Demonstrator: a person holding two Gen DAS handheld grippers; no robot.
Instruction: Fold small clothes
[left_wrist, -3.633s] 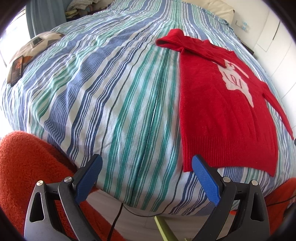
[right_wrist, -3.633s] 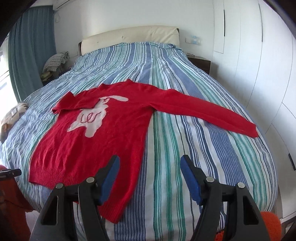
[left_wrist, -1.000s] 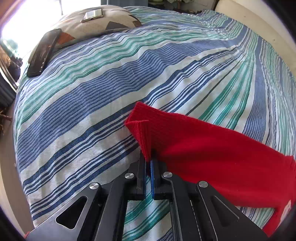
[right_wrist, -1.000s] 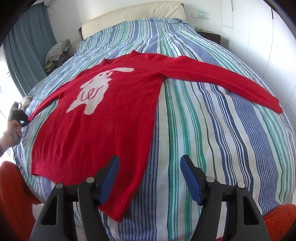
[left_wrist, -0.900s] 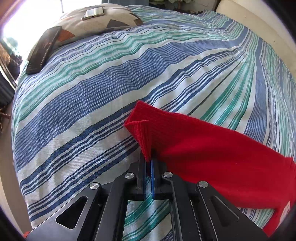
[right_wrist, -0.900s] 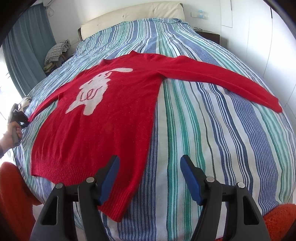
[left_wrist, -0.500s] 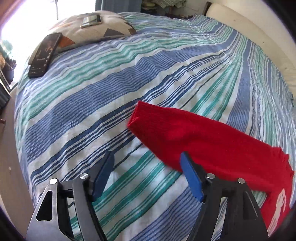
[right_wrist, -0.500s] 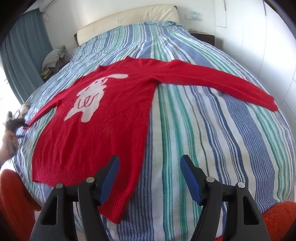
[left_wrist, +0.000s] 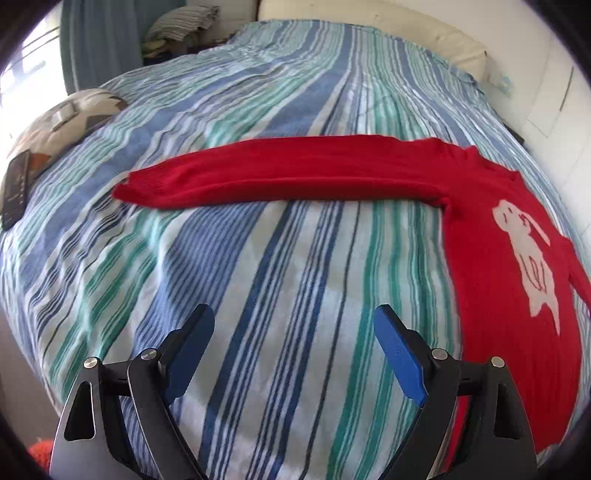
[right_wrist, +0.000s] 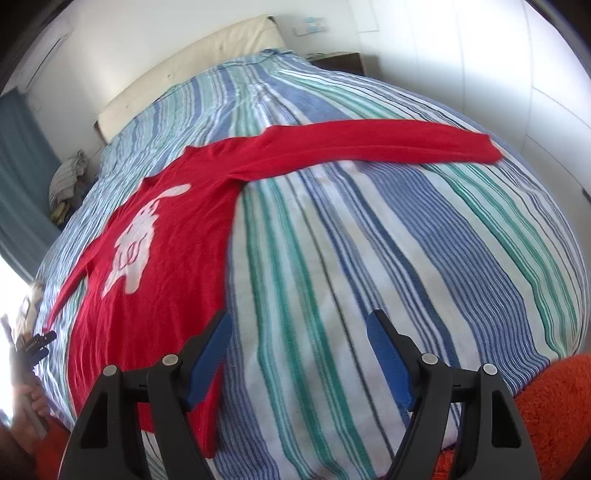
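A red sweater (left_wrist: 495, 280) with a white rabbit design lies flat on the striped bed (left_wrist: 258, 288). Its left sleeve (left_wrist: 280, 177) stretches out straight to the left, the cuff lying free on the cover. My left gripper (left_wrist: 293, 350) is open and empty, above bare bedding in front of that sleeve. In the right wrist view the sweater (right_wrist: 166, 251) lies to the left and its right sleeve (right_wrist: 369, 147) reaches far right. My right gripper (right_wrist: 299, 350) is open and empty, above the bedding next to the sweater's right side.
A patterned cushion (left_wrist: 62, 122) with a dark phone (left_wrist: 14, 192) on it lies at the bed's left edge. A cream headboard (right_wrist: 184, 66) and white wardrobe doors (right_wrist: 517, 74) bound the bed. An orange rug (right_wrist: 546, 413) lies beside the bed.
My left gripper opened, let go of the left sleeve cuff and drew back from it. The sleeve now lies spread out. My right gripper shifted right and stayed open.
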